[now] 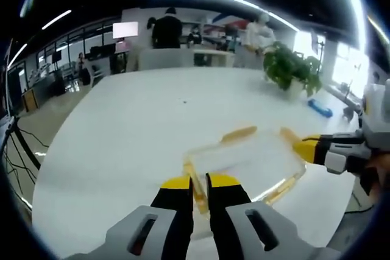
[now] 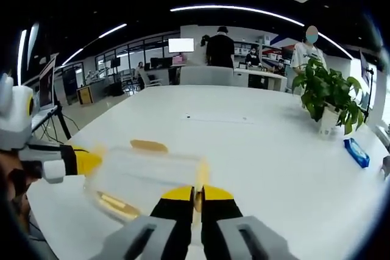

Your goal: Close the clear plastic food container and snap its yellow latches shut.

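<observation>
Left gripper view first: my left gripper [image 1: 201,182] has its yellow-tipped jaws nearly together, pinching the thin yellow latch [image 1: 200,194] on the near end of the clear plastic food container [image 1: 244,161]. So that one is clamped on the latch. The container sits flat on the white tabletop [image 1: 140,126], close to its near edge, with the lid already down on it. Another yellow latch runs along the far long side [image 1: 239,133] and one along the side closest to the table's edge [image 1: 277,190]. My right gripper [image 1: 308,148] comes in from the right, its yellow tip at the container's far end; from this angle I can't tell if it's gripping anything. Further back, near the far right edge of the tabletop, there's a potted plant [image 1: 291,70] and a small blue object [image 1: 320,108] just beside it.

Right gripper view: my right gripper [image 2: 196,194] has jaws pressed almost together on the yellow latch at this end [image 2: 200,178] of the container [image 2: 146,175], so it's clamped too. The left gripper [image 2: 85,161] shows at the opposite end, yellow tip against the container. The plant [image 2: 329,98] and blue thing [image 2: 356,152] sit off toward the right edge of the tabletop [image 2: 256,144]. People stand in the office behind the table [image 2: 220,47].
</observation>
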### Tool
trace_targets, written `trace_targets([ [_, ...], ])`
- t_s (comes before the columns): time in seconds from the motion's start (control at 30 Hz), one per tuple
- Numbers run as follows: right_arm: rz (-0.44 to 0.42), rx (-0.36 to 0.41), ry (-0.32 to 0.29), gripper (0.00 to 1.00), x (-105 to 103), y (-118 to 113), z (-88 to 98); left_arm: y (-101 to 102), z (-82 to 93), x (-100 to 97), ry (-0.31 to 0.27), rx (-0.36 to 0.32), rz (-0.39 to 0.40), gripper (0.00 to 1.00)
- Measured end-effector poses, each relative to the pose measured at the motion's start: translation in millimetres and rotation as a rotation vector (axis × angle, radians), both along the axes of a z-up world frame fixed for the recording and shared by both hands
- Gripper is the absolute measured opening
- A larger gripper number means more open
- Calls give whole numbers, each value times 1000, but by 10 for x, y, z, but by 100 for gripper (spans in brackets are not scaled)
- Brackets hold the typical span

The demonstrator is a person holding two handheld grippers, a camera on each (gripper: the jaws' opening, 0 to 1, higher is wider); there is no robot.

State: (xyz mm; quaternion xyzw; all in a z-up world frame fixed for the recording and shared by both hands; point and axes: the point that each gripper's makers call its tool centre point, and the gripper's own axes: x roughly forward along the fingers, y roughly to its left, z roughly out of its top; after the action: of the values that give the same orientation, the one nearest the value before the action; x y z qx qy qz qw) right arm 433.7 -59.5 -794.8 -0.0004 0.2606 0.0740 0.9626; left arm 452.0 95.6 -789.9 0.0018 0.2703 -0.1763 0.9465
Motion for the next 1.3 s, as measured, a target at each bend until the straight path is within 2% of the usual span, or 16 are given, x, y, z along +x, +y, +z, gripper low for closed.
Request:
trace_targets([
  [0.43,-4,-9,14,0,-12,-12,-89,-13,-124,0,29,-15,2,4],
  [0.57,-16,17,20,0,-3,-9,-109,-4,-113,4,29,-24,5,4],
  [1.07,-33,12,3,0,2,-8,-119,-2,-115,-1,4,-35,18,4],
  [1.3,-11,8,12,0,6,-5,-121,4,-113,-6,3,-57,11,4],
])
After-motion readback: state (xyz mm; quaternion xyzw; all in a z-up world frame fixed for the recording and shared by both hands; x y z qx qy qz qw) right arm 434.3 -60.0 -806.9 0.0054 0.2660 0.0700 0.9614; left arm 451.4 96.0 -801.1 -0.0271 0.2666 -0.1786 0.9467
